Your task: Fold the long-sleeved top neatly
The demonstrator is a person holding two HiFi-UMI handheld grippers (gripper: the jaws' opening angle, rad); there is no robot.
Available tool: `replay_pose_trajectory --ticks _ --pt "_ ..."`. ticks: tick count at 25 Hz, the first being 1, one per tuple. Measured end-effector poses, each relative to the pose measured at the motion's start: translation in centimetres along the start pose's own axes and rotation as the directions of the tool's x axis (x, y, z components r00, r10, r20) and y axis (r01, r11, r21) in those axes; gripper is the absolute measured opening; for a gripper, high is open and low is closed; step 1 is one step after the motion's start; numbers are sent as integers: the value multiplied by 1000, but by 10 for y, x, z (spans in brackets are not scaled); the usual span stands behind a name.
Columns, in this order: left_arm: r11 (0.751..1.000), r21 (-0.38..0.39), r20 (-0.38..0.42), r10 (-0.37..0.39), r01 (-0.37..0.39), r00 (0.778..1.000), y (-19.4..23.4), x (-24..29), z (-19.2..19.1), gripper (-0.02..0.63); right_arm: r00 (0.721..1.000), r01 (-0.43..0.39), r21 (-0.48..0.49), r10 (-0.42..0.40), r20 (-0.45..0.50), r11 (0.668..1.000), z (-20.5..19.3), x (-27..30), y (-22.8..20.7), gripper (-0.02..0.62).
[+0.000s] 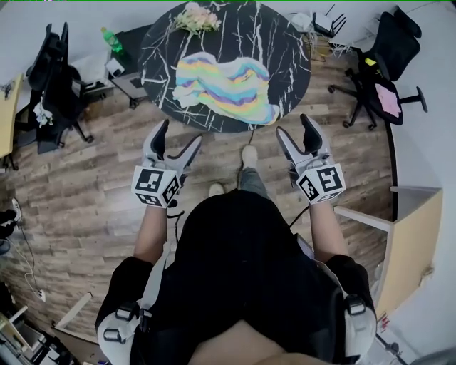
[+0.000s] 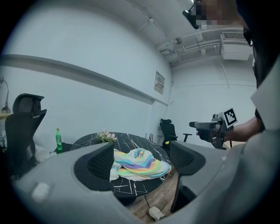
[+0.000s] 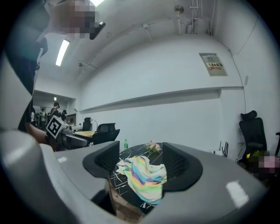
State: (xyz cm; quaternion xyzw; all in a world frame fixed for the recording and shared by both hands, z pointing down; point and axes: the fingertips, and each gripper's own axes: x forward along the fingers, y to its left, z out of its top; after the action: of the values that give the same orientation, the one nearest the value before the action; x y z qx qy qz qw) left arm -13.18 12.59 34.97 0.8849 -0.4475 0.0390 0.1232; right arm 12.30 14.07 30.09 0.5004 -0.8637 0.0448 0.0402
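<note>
A wood-plank floor runs through an office with pale walls, and a round black desk (image 1: pixel 285 50) veined in white stands in the upper middle of the head view. The long-sleeved top (image 1: pixel 224 85), striped in rainbow pastels, lies on the near half of that desk as a bunched heap. Its lower right end comes close to the desk's rim, and no sleeve or hem can be told apart in the folds. A small bunch of flowers (image 1: pixel 196 18) sits at the far edge, at the top of the frame, well apart from the cloth. A green bottle (image 1: pixel 112 39) stands off the desk at the upper left, near a black office chair (image 1: pixel 53 71).

The person stands just short of the desk, with 2 grippers held out in front of the body, both pointing toward the cloth. The left gripper (image 1: pixel 178 137) is below the heap's left end and the right gripper (image 1: pixel 294 127) below its right end, neither touching anything. Each gripper view shows its jaws spread apart with only air between them and the top framed in the gap farther off.

That spread, 1 gripper per side, looks meant to let each pinch an edge of the cloth. Folding has not begun. The heap probably needs pulling flat first.
</note>
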Motion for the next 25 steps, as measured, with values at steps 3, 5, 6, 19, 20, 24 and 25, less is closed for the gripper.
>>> replay_pose_trajectory --ticks 3,5,6,19,20,24,25 --pt "999 19 -3 26 -26 1000 7 17 5 408 999 -35 -4 34 -21 999 -11 25 -20 302" --pt "998 30 -12 56 -55 998 15 28 7 408 997 -64 -4 64 -32 998 -17 47 -34 298" --pt "997 32 -15 72 -71 997 18 34 9 408 996 -78 -4 77 -35 997 -19 59 -42 291" --pt "976 2 -48 218 -218 975 38 116 21 396 955 -270 8 269 -122 963 -32 186 -133 230" --pt "974 2 -53 224 -224 973 37 121 20 396 950 -282 16 281 -137 959 -37 194 -137 226" --pt "969 10 -74 247 -247 966 38 137 17 388 921 -331 38 332 -204 943 -60 223 -152 205" --pt "967 9 -80 254 -254 964 39 140 16 385 911 -344 46 345 -224 938 -67 231 -156 195"
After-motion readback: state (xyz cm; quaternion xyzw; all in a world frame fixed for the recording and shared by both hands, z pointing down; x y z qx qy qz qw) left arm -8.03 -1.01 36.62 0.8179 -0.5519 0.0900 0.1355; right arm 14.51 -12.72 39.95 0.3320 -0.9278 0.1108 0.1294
